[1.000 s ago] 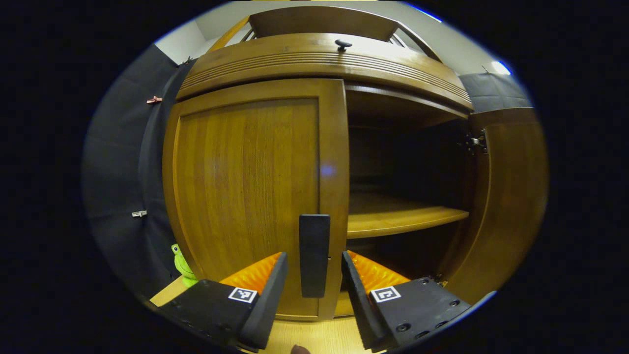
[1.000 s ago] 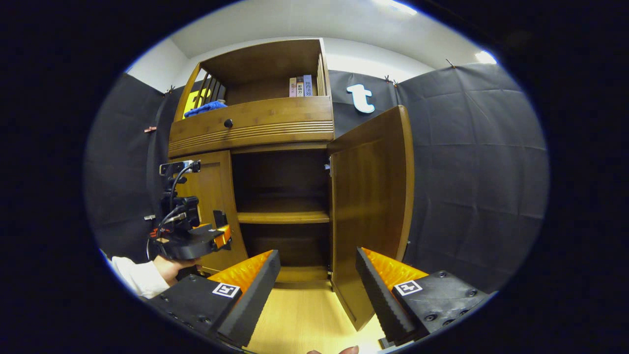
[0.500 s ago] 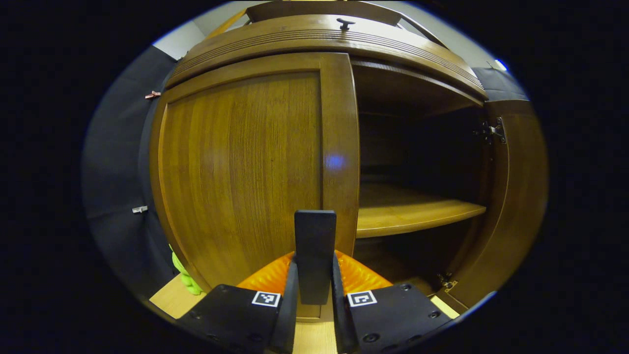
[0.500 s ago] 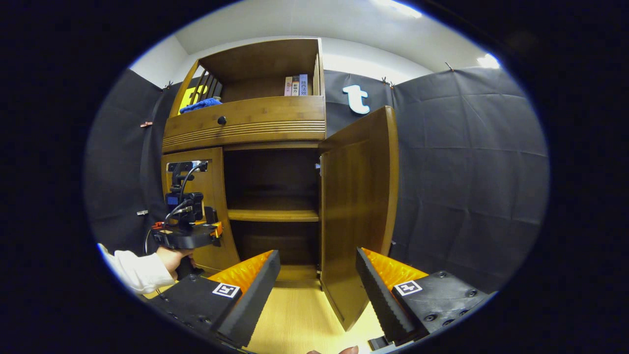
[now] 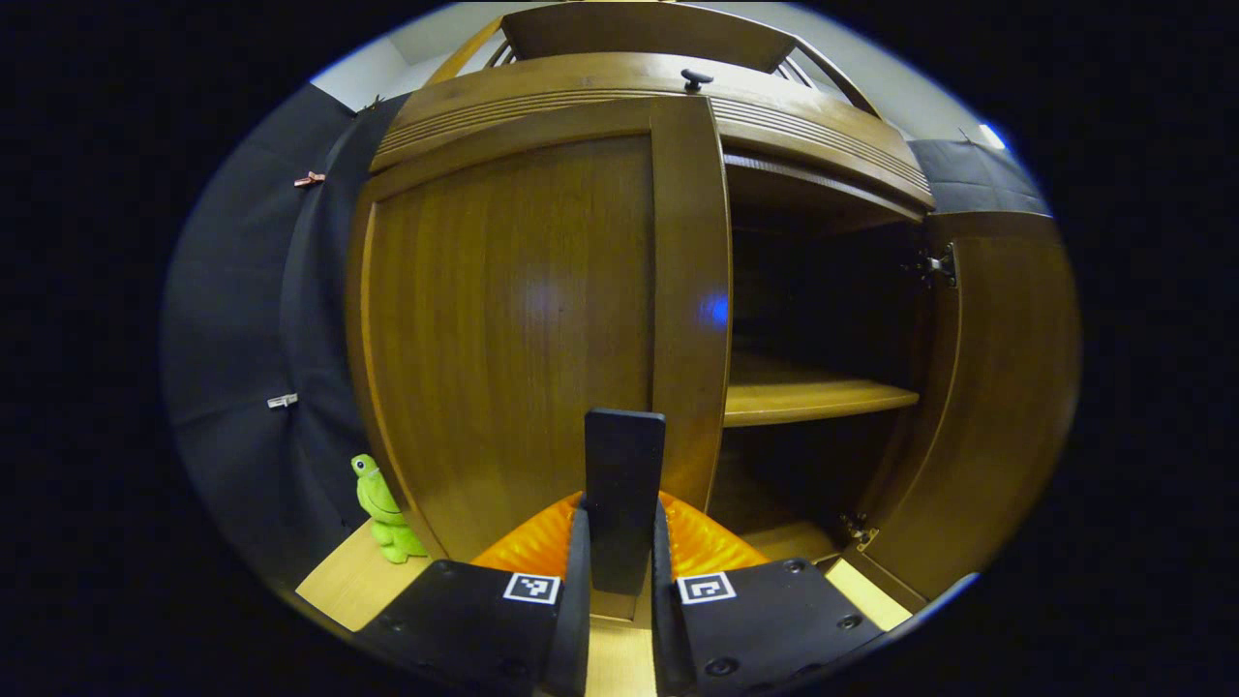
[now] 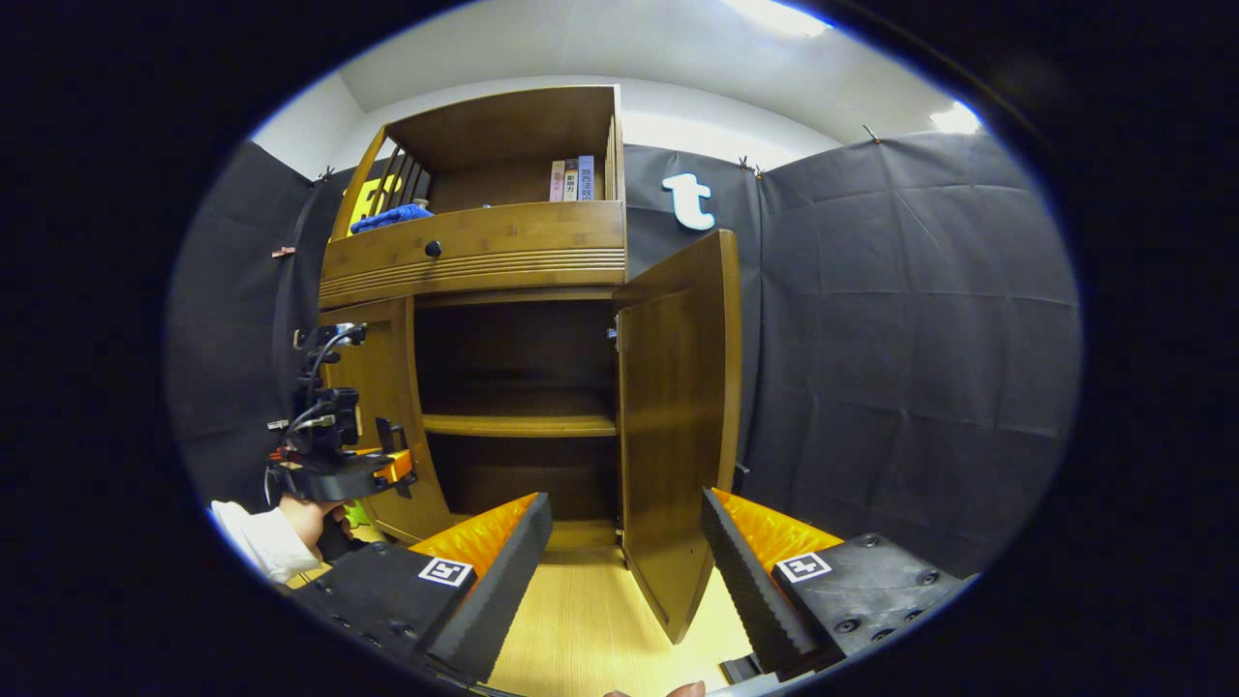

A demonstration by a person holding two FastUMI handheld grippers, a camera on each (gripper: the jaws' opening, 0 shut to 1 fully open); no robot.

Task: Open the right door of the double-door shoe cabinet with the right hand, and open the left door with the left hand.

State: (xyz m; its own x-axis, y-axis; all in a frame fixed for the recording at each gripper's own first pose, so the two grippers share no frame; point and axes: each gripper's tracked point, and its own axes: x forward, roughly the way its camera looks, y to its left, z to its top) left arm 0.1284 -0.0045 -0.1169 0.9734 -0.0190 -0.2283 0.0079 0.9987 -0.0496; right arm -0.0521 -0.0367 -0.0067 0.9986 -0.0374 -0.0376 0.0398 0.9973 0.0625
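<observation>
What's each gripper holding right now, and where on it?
Left gripper is shut on the left door's black handle, clamping its lower end. Right gripper is open and holds nothing; the right door stands open.

Left gripper with black blocks, orange ribbed finger backs, square black-and-white markers, round screws, right gripper alike with black toothed pads, cables on the far rig, white sleeve
</observation>
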